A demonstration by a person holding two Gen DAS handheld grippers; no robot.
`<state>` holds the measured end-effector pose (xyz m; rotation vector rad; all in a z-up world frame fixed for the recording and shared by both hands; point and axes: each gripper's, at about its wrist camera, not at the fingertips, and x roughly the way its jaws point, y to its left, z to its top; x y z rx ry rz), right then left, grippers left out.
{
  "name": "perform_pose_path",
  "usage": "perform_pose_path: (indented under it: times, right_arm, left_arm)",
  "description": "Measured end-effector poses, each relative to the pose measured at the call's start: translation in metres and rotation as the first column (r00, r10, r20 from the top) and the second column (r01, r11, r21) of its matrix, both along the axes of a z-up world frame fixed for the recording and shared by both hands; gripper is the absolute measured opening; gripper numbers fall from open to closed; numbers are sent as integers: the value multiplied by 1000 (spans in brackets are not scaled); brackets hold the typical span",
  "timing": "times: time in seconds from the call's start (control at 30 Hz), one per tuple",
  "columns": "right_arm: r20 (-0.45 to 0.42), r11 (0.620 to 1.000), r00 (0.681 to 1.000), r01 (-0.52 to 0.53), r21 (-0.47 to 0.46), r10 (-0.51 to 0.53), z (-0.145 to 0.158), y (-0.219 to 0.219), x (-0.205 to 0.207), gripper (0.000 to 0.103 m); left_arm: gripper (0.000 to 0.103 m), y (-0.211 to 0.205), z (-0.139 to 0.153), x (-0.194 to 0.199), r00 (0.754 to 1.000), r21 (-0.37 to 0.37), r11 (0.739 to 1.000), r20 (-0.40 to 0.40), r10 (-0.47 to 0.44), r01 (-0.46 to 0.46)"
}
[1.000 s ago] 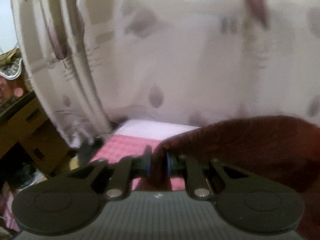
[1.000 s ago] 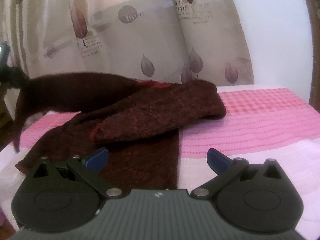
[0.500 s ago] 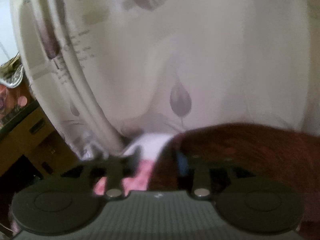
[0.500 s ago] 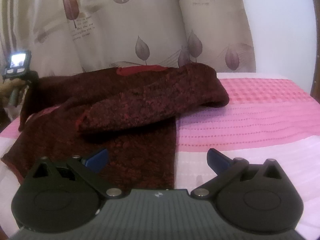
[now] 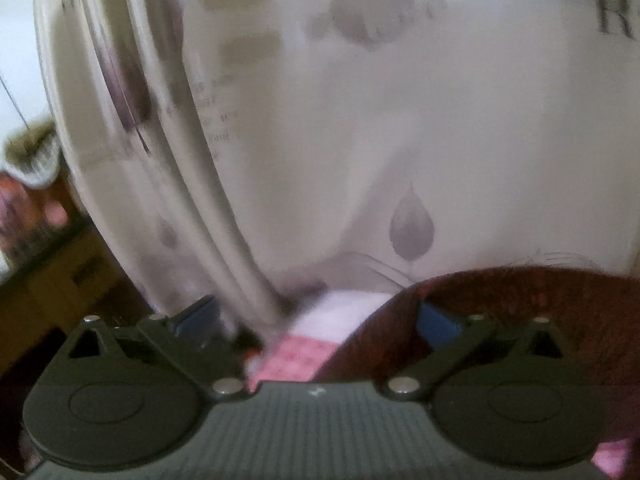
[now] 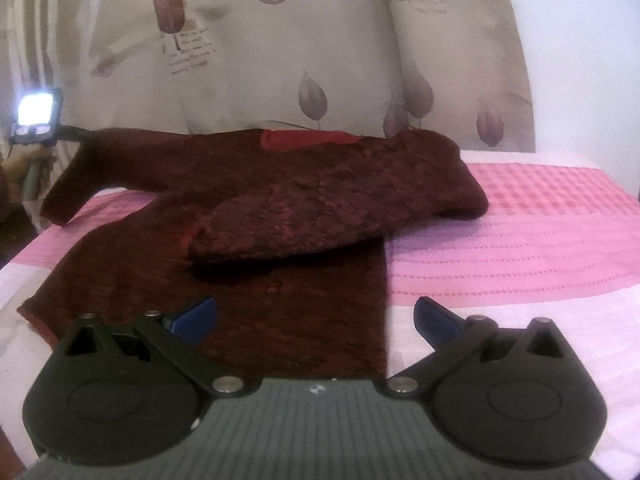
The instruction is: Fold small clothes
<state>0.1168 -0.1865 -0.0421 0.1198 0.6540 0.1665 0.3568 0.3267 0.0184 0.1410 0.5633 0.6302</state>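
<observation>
A dark maroon knitted sweater [image 6: 280,200] lies on the pink and white bed cover [image 6: 520,232], its red neck lining at the far side. One sleeve is folded across the body; the other sleeve [image 6: 76,188] stretches to the left edge of the bed. My right gripper [image 6: 316,316] hovers open over the sweater's near hem with nothing between its fingers. In the left wrist view my left gripper [image 5: 316,320] has its jaws opening wide. The sleeve's end [image 5: 520,304] lies loose by the right blue pad [image 5: 436,320], not pinched.
A leaf-printed curtain [image 6: 280,40] hangs right behind the bed. A white wall [image 6: 580,60] stands at the right. Cardboard boxes [image 5: 60,280] sit on the floor left of the bed. The left tool's lit screen [image 6: 35,114] shows at the left edge.
The left jaws went from shut on the sleeve to wide apart. The sleeve, held up before, now rests stretched out at the bed's left side. The right gripper stayed open.
</observation>
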Motion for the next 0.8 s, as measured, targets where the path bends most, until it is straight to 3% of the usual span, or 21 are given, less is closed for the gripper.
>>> perform_pose_path:
  times: [0.1,0.13,0.2,0.23,0.27,0.37,0.43,0.53,0.67,0.8]
  right_arm:
    - [5,999,1000,-22,-25,22,2,6,-5,103]
    - [5,999,1000,-24,-31,24,2,6,-6,103]
    - [3,999,1000,-25,-30,25,3,6,-6,103]
    - [1,999,1000,-23,-30,23,3,6,-5,103]
    - [1,999,1000,-22,-31,22,4,5,-5,103]
    - [2,999,1000,-16,-28,16,4,6,-5,103]
    - [13,999,1000,-27,-26,27,5,7,-2,103]
    - [41,998,998,-45,-32,46,8,9,2,103]
    - [81,989,987,-135,-60,140,11,17,7,103]
    - [130,955,957,-234,-180,259,13,35,13,103]
  left_arm:
    - [103,3,2,0,997,37,997,50,66,-67]
    - [103,10,3,3,994,17,995,49,93,-94]
    - [103,34,5,4,993,-163,980,27,119,-113]
    - [103,42,8,0,989,-211,971,65,131,-115]
    - [103,42,9,-8,982,-196,973,118,148,-123]
    - [103,39,8,-22,971,-116,980,159,180,-163]
    - [103,25,3,-38,976,-62,992,184,118,-108]
    - [103,-4,-11,-66,986,-3,998,157,55,-55]
    - [103,-40,-27,-123,986,-91,994,161,-48,63]
    - [103,-70,-55,-181,975,-237,957,180,-128,169]
